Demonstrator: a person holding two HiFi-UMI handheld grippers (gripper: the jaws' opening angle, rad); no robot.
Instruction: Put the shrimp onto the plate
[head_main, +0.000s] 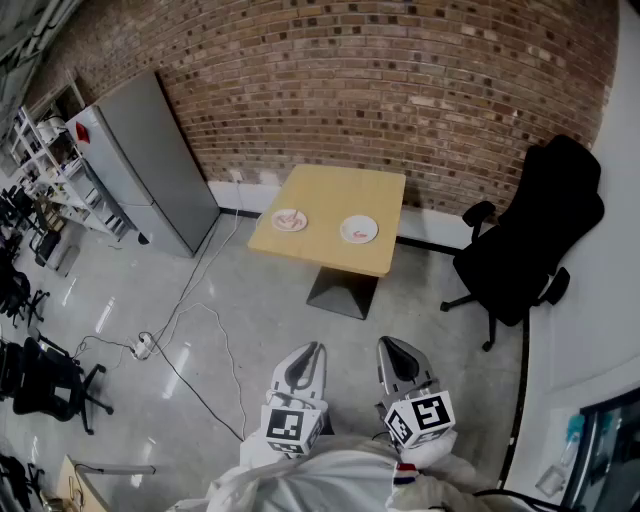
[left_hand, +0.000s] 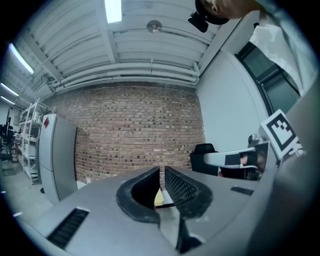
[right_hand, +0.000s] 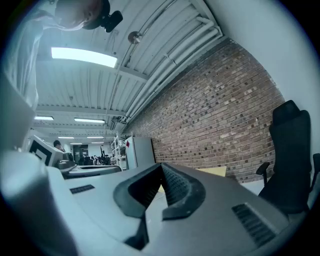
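Head view: left tool (head_main: 312, 352) and right tool (head_main: 388, 346) hang low, well away from the surface (head_main: 335, 195) carrying two plates (head_main: 289, 220). Both tools' jaws are pressed together, empty.

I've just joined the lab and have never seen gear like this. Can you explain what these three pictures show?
There is no robot here. A person holds a two-jaw hand tool in each hand: the left gripper and the right gripper. The cubes with square markers are part of the tools.

The head view comes from a camera on the person's head, looking down. The two gripper views come from cameras riding on each tool, looking along its jaws.

Both pairs of jaws are close together with nothing between them.

Some way ahead stands a wooden table with two plates. Each plate carries something pinkish, too small to identify. A black chair stands nearby.
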